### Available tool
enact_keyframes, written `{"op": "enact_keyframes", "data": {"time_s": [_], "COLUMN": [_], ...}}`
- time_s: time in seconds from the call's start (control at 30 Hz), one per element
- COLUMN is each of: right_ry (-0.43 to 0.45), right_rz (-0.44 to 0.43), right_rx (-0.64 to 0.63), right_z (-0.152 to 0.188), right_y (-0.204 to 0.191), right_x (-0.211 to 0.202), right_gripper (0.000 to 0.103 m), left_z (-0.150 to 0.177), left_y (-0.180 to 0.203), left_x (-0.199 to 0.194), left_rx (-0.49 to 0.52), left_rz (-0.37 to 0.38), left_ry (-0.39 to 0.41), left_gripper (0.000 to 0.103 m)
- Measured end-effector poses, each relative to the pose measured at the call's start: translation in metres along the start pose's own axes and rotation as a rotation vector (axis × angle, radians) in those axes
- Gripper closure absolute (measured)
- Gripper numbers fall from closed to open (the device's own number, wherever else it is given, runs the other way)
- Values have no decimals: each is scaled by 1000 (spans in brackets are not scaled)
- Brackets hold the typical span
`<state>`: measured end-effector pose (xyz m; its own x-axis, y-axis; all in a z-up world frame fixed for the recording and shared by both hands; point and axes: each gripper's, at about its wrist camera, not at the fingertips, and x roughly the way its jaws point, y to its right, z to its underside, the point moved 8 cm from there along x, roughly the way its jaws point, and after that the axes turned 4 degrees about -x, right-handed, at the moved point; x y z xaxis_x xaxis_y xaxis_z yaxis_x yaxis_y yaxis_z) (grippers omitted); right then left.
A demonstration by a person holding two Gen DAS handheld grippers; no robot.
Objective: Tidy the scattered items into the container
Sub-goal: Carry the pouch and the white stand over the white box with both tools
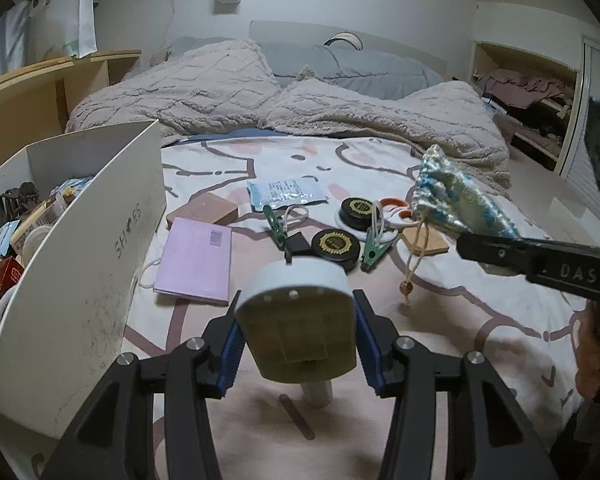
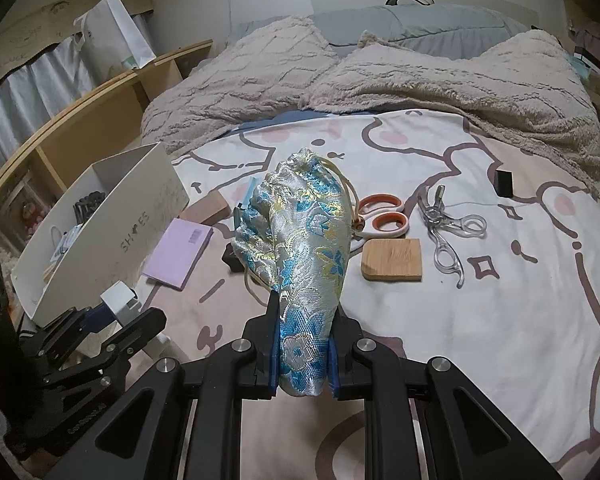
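both hands are loaded right now, so this looks like the carry-to-box step; the left hand-held gripper [image 1: 296,344] has its blue pads either side of a white-and-tan block thing [image 1: 296,320], jaws fairly narrow, and it hangs just above the bed [image 1: 480,300], with the white box [image 1: 80,232] at its 9 o'clock; the right hand-held gripper [image 2: 302,364] is clamped nearly closed on the bottom of a blue-and-gold brocade pouch [image 2: 300,240], lifted clear of the bed, box off at its 10 o'clock

next move, I'd guess: swing each load over the box wall and let go inside; the box is already pretty full, so they'll need a free spot

count of what's left on the bed, as far as I can see: 2 round black tins [image 1: 336,246]; 2 green clips [image 1: 371,250]; 1 pink booklet [image 1: 196,260]; 1 brown block [image 1: 204,210]; 1 foil sachet [image 1: 286,194]; 1 orange-handled scissors [image 2: 382,216]; 1 wooden coaster [image 2: 394,260]; 1 clear plastic tongs [image 2: 446,236]; 1 small black box [image 2: 503,184]
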<state>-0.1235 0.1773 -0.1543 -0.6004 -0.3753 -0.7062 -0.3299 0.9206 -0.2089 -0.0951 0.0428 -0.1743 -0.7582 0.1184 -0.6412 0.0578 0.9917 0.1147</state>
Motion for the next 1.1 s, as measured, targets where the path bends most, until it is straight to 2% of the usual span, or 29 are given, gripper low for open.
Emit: {"op": "enact_keyframes", "data": {"time_s": [0.17, 0.43, 0.77, 1.1], "right_ry": [-3, 24, 110, 178], "right_rz": [0, 0, -11, -50], "right_rx": [-4, 4, -18, -73], "right_z": [1, -3, -30, -69], "right_y": [-3, -2, -11, -46], "right_x": [0, -4, -27, -40], "right_gripper": [84, 84, 84, 84], "left_z": [8, -3, -60, -122], "left_y": [-1, -1, -2, -47], "left_x": [9, -1, -38, -72], "left_rx": [-8, -30, -30, -111], "left_rz": [2, 18, 34, -3], "left_ry": [-31, -13, 91, 202], "left_gripper": [53, 54, 54, 54]}}
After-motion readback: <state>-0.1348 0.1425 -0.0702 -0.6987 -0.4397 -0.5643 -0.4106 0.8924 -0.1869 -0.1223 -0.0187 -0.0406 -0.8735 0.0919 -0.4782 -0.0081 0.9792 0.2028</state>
